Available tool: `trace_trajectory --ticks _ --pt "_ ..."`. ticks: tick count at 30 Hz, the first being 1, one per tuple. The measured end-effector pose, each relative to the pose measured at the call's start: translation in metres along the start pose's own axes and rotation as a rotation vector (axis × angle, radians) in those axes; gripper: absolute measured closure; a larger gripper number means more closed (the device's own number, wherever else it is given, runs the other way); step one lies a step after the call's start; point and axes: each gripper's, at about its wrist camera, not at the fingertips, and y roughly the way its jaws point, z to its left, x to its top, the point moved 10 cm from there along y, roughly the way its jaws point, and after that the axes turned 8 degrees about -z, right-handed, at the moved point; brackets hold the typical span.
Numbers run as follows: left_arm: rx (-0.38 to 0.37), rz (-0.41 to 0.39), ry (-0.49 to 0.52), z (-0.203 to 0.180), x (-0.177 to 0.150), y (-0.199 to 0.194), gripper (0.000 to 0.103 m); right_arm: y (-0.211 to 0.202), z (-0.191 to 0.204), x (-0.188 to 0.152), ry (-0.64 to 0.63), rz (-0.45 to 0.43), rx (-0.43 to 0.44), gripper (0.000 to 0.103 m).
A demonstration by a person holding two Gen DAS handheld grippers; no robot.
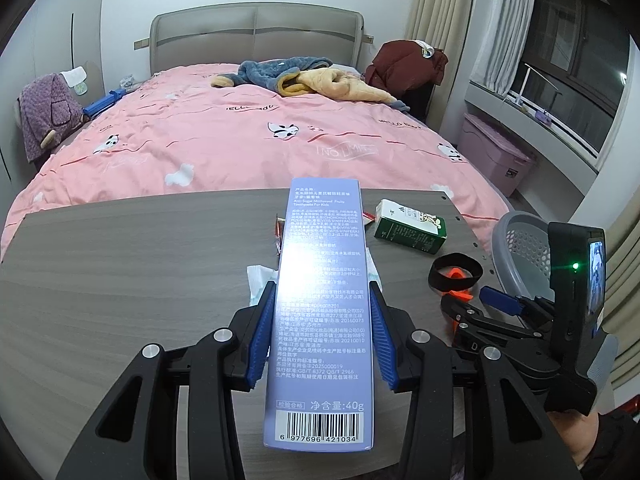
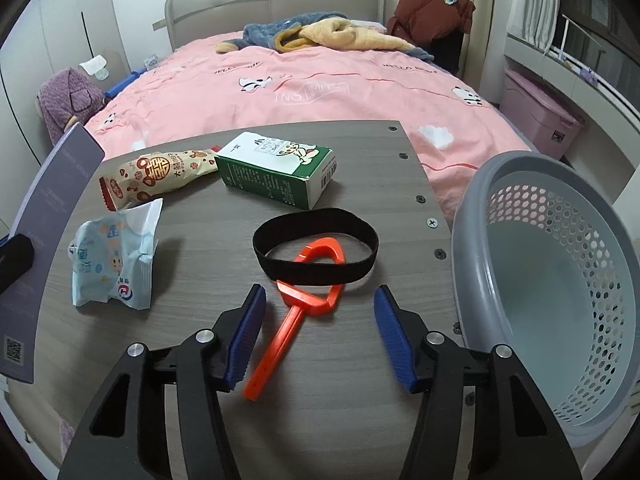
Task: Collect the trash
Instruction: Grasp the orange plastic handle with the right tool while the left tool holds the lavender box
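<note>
Lavender toothpaste box [image 1: 320,312] clamped in left tool [image 1: 323,294]; right tool [image 2: 320,298] wide open, holding nothing, orange hook [image 2: 296,316] between its fingers.

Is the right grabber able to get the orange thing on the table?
Probably yes. The right gripper is open and empty, the orange tool's handle lies between its fingers, and only the black band overlaps its far end.

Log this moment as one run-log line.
left gripper: shut on lavender toothpaste box | right gripper: open above orange plastic tool | grey perforated basket: empty
</note>
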Motion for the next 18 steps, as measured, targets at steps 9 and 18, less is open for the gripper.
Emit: trace_trajectory --ticks 9,18 --pt "-0.001 -0.001 -0.002 0.001 -0.001 -0.001 0.060 -0.006 0.004 0.000 -0.019 -0.010 0.011 0.072" --pt "-0.008 -0.010 0.007 -0.003 0.000 -0.006 0.060 -0.034 0.012 0.012 -0.044 -0.060 0.042 0.072"
